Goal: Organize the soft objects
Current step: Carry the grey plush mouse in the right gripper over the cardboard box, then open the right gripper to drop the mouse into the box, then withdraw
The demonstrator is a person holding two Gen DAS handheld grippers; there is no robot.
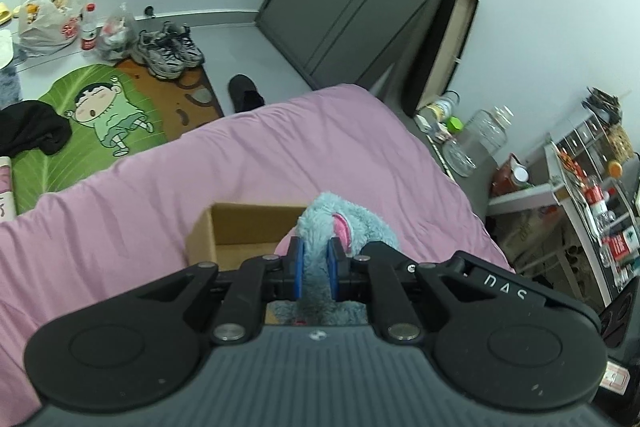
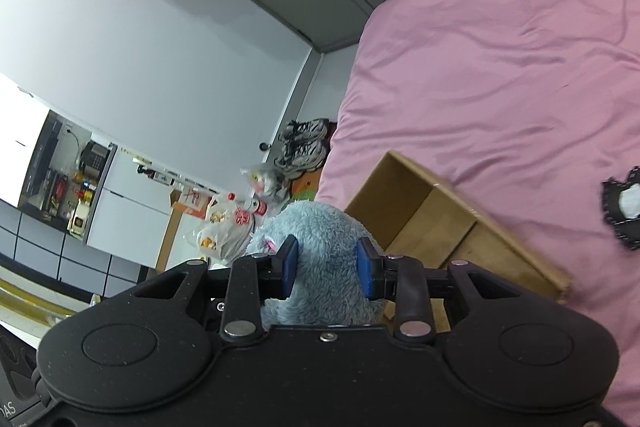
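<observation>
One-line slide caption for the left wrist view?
Left gripper clamps a blue plush toy above an open cardboard box on a pink bed.

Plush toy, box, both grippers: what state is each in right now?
Blue plush toy: held off the bed by both grippers, above the box.
Cardboard box: open-topped, on the pink bedspread; visible part holds nothing.
Left gripper: shut on a narrow part of the toy.
Right gripper: shut on its wider body.

Grey-blue plush toy (image 1: pixel 352 223), pink bedcover (image 1: pixel 280 147), brown box (image 1: pixel 240 227).
</observation>
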